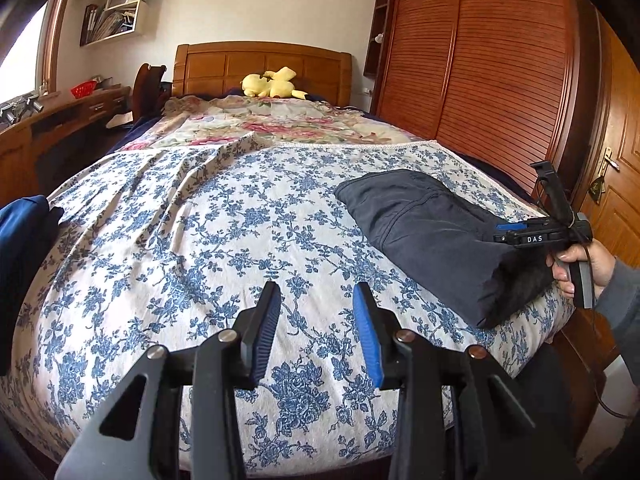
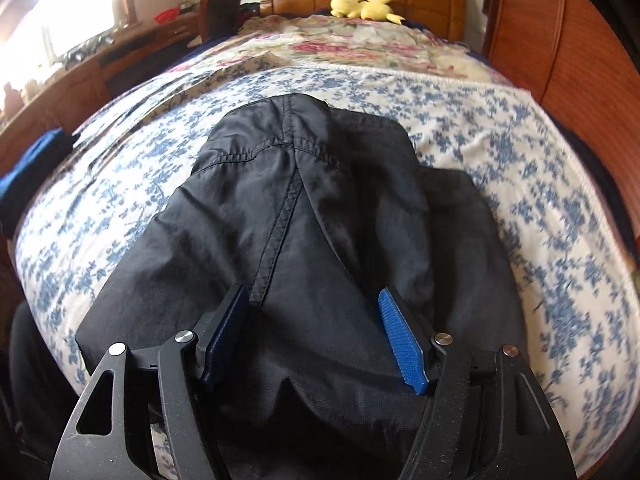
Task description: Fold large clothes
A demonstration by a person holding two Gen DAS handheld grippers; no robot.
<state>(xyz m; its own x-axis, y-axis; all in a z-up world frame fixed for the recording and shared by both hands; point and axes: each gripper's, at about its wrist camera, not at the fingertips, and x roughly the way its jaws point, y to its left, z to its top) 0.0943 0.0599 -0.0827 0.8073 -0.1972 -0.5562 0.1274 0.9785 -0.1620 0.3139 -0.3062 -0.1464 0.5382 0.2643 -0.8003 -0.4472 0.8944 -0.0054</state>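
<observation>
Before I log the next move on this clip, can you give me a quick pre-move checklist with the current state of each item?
1. Dark garment lies folded on the bed: ok.
2. Right gripper open, fingers apart over the garment's near end, not pressing it: ok.
3. Left gripper open and holding nothing, above bare floral cover: ok.
4. Garment fully on the mattress: not ok, its near end sits at the bed's edge.
5. Blue cloth at the bed's left edge is apart from the garment: ok.
6. Fold neat underneath: cannot tell.
</observation>
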